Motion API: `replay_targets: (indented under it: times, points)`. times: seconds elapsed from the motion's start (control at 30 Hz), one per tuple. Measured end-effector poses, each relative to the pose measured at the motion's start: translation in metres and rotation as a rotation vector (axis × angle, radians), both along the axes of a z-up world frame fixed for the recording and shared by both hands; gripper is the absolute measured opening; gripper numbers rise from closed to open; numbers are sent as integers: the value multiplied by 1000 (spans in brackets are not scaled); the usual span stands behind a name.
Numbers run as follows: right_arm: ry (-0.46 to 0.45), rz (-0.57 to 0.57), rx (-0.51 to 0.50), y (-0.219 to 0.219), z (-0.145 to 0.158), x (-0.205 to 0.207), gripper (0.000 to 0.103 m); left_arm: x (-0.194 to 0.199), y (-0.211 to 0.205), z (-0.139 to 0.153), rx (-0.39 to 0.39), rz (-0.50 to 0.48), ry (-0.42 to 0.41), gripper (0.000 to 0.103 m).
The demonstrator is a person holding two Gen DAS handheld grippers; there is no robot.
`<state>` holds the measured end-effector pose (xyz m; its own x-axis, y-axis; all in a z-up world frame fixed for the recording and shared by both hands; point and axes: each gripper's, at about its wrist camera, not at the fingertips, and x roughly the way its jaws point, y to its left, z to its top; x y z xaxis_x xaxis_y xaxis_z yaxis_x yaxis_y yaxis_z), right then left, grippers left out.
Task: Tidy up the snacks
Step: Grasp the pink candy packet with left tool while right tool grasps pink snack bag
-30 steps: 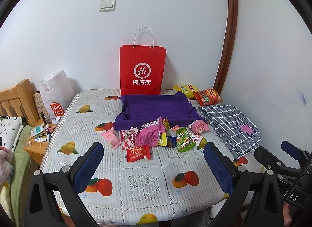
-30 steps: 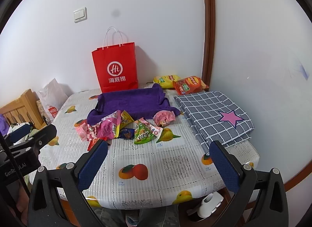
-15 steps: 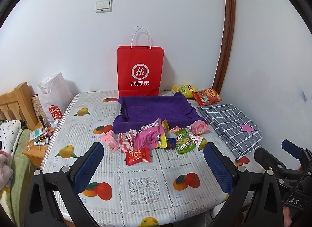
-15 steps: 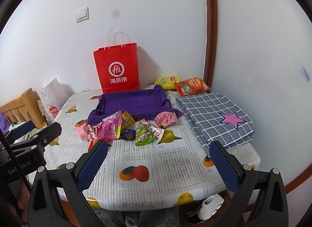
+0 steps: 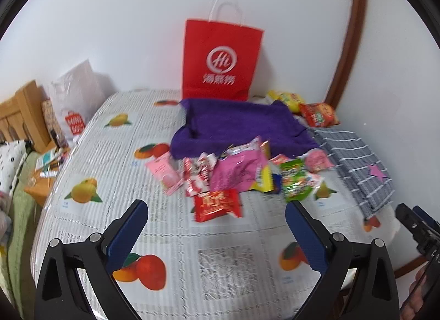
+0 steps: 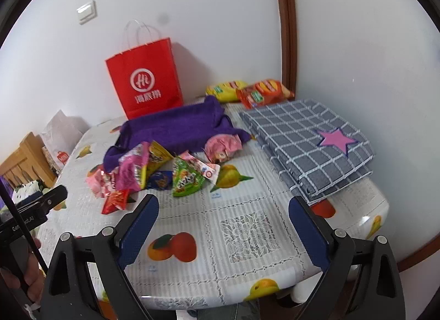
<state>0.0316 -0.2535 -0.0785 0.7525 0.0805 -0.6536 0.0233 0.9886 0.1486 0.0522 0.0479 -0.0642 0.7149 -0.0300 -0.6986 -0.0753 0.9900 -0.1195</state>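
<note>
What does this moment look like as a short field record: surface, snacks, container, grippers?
surface: table with fruit-print cloth
snack pile: loose packets in front of purple tray
container: purple tray, nothing visible inside
far corner: yellow bag, red bag
left gripper: open, holding nothing
right gripper: jaws closing, nothing between them

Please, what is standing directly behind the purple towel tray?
Behind the purple towel tray stands a red paper bag, upright against the wall. The tray covers the bag's bottom edge. What the bag holds cannot be seen.
</note>
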Motion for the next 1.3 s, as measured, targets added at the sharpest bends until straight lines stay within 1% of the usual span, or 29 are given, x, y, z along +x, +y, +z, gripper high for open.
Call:
replay_targets:
  times: [0.23,0.43,0.57,0.77,0.9,0.97,1.1,1.3]
  points:
    - [71,-25,-23,-9,-30,43,94,23,30,-28,-9,55,48,100]
    - [105,-18,-39,-10,-46,72,94,42,57,-41,-26,101,83,100]
    - [121,-19,-36,-12,-52,89,94,54,69,-52,-45,126,111,100]
    - [141,-7,-54,-10,-60,112,94,73,78,-71,-40,160,154,100]
    - [149,-2,-51,-12,-64,126,94,87,88,-82,-83,203,178,100]
    - [153,4,-57,-11,-64,135,94,96,91,-86,-89,220,191,100]
    - [151,18,-81,-7,-65,153,94,114,98,-94,-98,254,209,97]
    - [160,25,-93,-3,-67,183,94,137,102,-109,-132,266,241,86]
